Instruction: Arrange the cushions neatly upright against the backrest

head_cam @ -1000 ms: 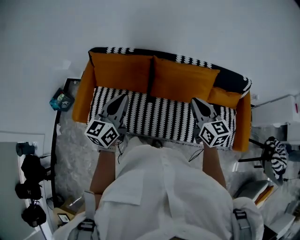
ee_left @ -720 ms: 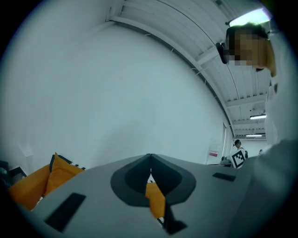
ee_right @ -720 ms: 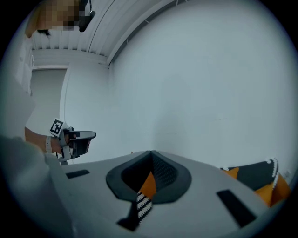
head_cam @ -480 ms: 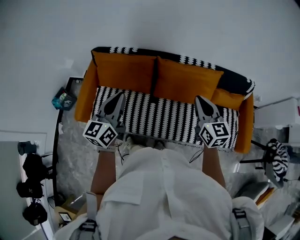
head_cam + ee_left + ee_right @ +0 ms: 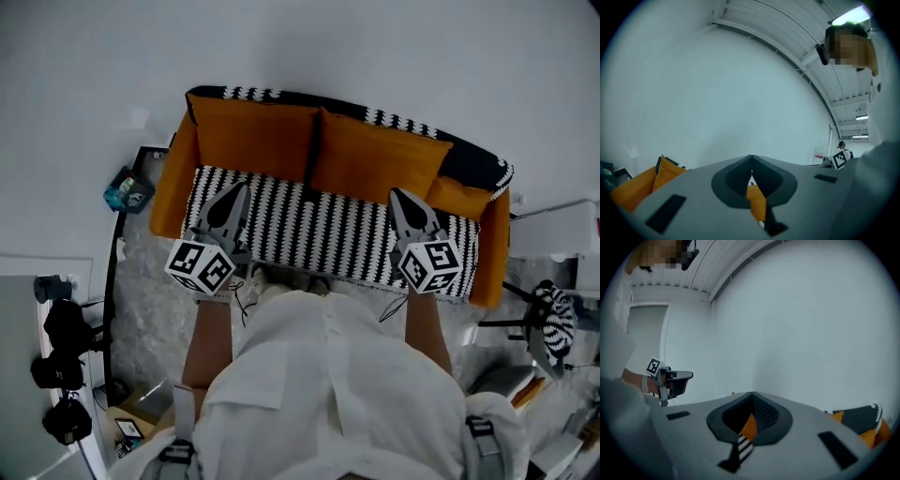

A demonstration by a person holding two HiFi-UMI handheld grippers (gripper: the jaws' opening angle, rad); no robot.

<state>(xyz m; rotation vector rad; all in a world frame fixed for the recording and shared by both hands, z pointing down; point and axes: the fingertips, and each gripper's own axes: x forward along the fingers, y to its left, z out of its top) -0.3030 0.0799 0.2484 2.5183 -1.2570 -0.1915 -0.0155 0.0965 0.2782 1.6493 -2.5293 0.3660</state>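
Observation:
In the head view a sofa (image 5: pixel 319 230) with a black-and-white zigzag seat and orange arms faces me. Two large orange cushions, the left (image 5: pixel 251 136) and the middle (image 5: pixel 375 167), stand upright side by side against the backrest. A smaller orange cushion (image 5: pixel 457 197) sits in the right corner. My left gripper (image 5: pixel 239 190) hovers over the seat's left front, shut and empty. My right gripper (image 5: pixel 398 195) hovers over the seat's right front, shut and empty too. In the left gripper view the jaws (image 5: pixel 751 161) meet, with an orange cushion (image 5: pixel 665 173) at lower left. In the right gripper view the jaws (image 5: pixel 752 397) are also closed.
A dark side table with a teal object (image 5: pixel 128 190) stands left of the sofa. Black camera gear (image 5: pixel 56 347) is at the lower left. A stool with a striped item (image 5: pixel 553 314) and white furniture (image 5: pixel 562 220) stand to the right. A grey rug (image 5: pixel 150 291) lies underfoot.
Both grippers stay shut over the seat's front and have hardly moved. The head view has shifted slightly, so the sofa sits a little further right in the frame.

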